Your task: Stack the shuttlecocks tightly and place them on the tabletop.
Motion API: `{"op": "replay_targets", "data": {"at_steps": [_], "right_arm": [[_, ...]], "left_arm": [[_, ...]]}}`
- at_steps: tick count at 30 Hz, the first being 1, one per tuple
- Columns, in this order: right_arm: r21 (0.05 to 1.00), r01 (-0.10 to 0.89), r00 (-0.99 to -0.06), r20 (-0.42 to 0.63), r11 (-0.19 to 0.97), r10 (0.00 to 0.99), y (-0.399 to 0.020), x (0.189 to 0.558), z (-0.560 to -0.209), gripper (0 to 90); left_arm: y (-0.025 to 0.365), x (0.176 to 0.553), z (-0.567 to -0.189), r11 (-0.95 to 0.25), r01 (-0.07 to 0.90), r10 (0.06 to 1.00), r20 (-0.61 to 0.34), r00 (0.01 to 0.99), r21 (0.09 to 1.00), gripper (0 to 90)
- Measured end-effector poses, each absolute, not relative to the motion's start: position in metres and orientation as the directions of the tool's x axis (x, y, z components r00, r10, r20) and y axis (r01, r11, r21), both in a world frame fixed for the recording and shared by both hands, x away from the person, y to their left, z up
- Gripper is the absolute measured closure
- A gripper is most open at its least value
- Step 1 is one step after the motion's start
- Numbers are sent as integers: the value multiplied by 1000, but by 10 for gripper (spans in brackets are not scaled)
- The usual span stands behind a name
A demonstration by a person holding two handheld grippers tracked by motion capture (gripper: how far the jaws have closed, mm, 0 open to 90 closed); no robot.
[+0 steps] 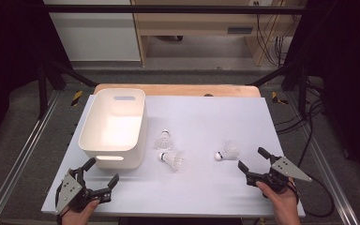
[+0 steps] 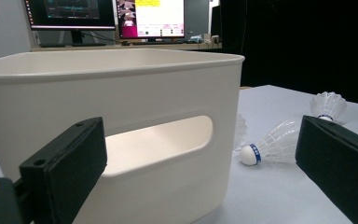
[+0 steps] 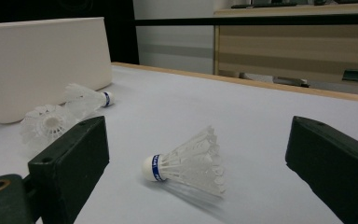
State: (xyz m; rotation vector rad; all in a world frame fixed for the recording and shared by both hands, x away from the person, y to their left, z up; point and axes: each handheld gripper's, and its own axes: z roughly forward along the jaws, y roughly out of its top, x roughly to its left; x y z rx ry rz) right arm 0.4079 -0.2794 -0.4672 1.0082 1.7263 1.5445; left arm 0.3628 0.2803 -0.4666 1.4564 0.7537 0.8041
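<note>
Three white shuttlecocks lie on the white table top [image 1: 206,112]. One stands on its cork [image 1: 164,139] beside the white bin [image 1: 112,124], one lies just in front of it [image 1: 171,159], and one lies further right [image 1: 227,151]. My left gripper [image 1: 102,171] is open at the front left, facing the bin's handle slot [image 2: 158,142], with nothing between its jaws. My right gripper [image 1: 251,158] is open a short way behind the right shuttlecock [image 3: 186,163], which lies on its side between the jaws' lines, untouched. The other two shuttlecocks [image 3: 49,123] [image 3: 86,99] sit nearer the bin [image 3: 42,65].
The bin looks empty and stands at the table's left. A wooden strip [image 1: 178,89] runs along the table's far edge. Metal rails [image 1: 23,150] flank the table. Cables [image 1: 309,140] trail on the floor at the right. Monitors [image 2: 107,14] stand beyond the bin.
</note>
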Motion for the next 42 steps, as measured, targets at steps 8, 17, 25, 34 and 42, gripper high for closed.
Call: {"op": "replay_targets", "data": {"at_steps": [8,17,25,34,42], "right_arm": [[987,158,-515,49,38,856,-277,407,-466,72],[985,167,-520,46,49,853,-275,408,-466,87],[983,174,-506,42,55,862,-273,408,-466,90],[983,170,-506,27,69,862,-269,406,-464,94],[983,175,-501,36,60,865,-272,408,-465,100]], "left_arm": [[275,360,-465,-51,-20,830,53,556,999,22],[265,355,-463,-50,-17,817,51,574,999,23],[240,353,-462,-68,24,791,39,611,997,27],[215,352,-460,-99,29,757,57,652,995,28],[192,355,-452,-159,21,722,102,684,987,31]]}}
